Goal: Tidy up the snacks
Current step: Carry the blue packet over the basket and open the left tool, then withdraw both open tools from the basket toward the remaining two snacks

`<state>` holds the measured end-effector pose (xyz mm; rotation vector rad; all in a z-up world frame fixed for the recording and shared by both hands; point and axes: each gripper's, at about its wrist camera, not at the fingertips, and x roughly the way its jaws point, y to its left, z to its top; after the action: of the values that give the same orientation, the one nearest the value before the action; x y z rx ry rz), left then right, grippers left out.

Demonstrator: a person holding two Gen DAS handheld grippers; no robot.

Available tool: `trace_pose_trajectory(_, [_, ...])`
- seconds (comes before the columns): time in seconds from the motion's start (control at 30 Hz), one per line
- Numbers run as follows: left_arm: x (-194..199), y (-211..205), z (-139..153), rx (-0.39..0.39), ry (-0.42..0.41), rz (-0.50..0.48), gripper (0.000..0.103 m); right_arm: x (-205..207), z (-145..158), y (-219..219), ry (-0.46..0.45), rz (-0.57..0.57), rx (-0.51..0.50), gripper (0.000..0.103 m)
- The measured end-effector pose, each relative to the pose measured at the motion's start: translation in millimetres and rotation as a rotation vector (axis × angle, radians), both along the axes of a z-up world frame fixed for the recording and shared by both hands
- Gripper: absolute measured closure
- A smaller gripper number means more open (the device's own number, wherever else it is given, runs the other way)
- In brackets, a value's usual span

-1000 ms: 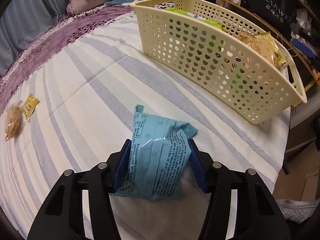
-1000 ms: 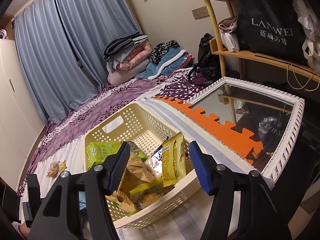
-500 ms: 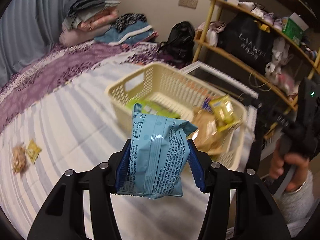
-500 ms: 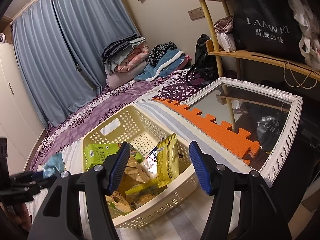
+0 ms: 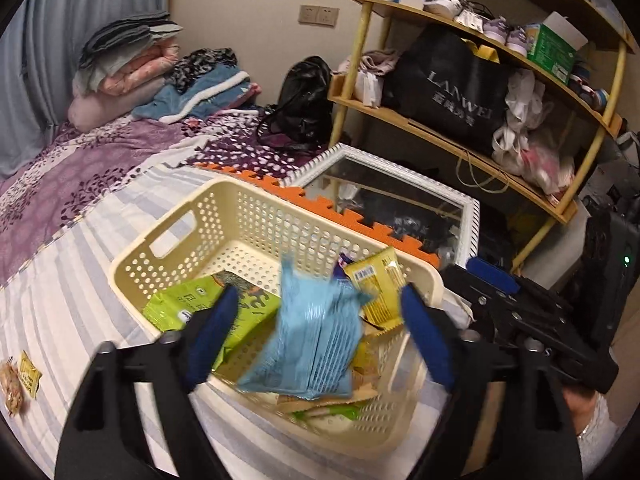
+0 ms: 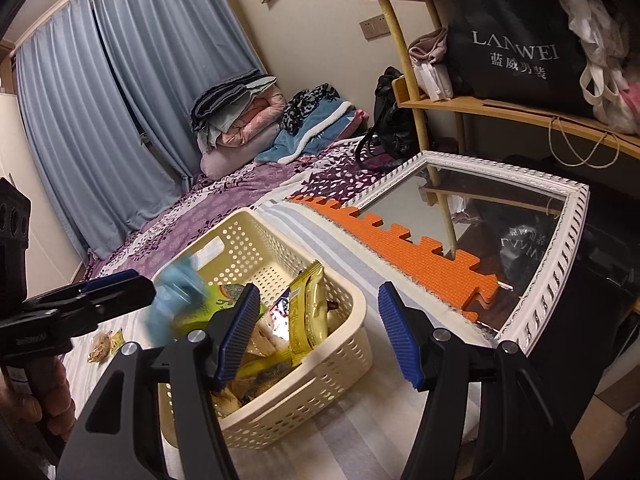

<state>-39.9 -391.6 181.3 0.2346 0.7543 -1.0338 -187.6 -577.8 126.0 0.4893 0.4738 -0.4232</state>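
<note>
The left gripper (image 5: 320,328) is spread wide, gripping nothing; the blurred blue snack packet (image 5: 308,344) is above the cream basket (image 5: 176,232), apparently falling. It could catch the near rim and tumble onto the bed. The right gripper (image 6: 320,336) is wide and empty too.

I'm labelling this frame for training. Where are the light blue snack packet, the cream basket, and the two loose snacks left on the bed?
light blue snack packet (image 5: 308,332), left wrist view, middle of its printed face.
cream basket (image 5: 176,236), left wrist view, far wall by the handle slot.
loose snacks (image 5: 20,376), left wrist view, between the two small packets.
</note>
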Motion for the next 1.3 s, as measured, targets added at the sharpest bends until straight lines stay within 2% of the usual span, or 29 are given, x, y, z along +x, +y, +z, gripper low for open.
trace_pose_trajectory(0.2, [10,17,-1,0.004,0.012,0.047,0.016,5,-1,1,-0.002,0.007,0.007,0.041])
trace_pose_trajectory(0.83, [36,80,-2,0.002,0.017,0.189,0.011,35,16,46,-0.014,0.122,-0.026,0.041])
trace_pose_trajectory(1.1, [59,130,-3,0.000,0.015,0.305,0.009,59,27,82,-0.019,0.215,-0.054,0.041])
trace_pose_trajectory(1.3, [79,168,-9,0.041,0.002,0.404,0.009,81,33,116,-0.028,0.298,-0.087,0.041])
